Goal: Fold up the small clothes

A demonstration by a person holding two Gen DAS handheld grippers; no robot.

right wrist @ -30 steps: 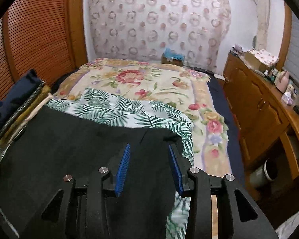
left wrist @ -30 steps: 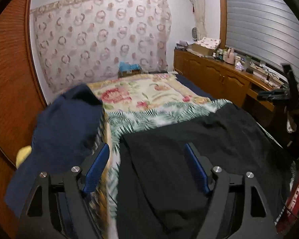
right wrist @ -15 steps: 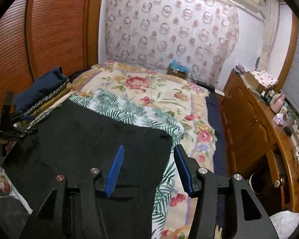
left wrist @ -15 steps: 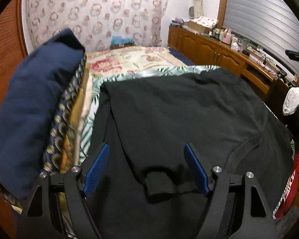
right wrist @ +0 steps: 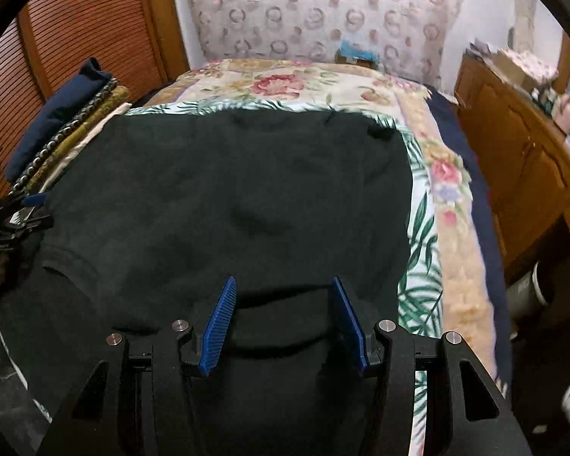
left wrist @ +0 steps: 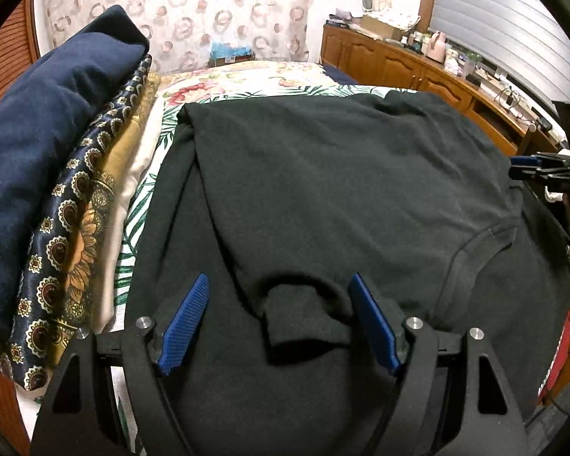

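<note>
A black long-sleeved top (left wrist: pixel 342 190) lies spread on the bed, collar toward me; it also shows in the right wrist view (right wrist: pixel 228 197). One sleeve is folded across the body, its cuff (left wrist: pixel 304 319) lying between the left gripper's fingers. My left gripper (left wrist: pixel 279 319) is open just above the cuff. My right gripper (right wrist: pixel 283 323) is open over the garment's near right part, holding nothing. The right gripper also shows at the right edge of the left wrist view (left wrist: pixel 543 167), and the left gripper at the left edge of the right wrist view (right wrist: pixel 22 209).
A stack of folded fabrics, navy on top (left wrist: pixel 45 144), lies along the bed's left edge by a wooden louvred door (right wrist: pixel 91 30). The bed has a floral and palm-leaf cover (right wrist: pixel 425 228). A wooden cabinet (right wrist: pixel 524 163) with clutter runs along the right.
Both grippers have dropped lower and closer over the black top. The left view swung right off the fabric stack. The right gripper has opened wider.
</note>
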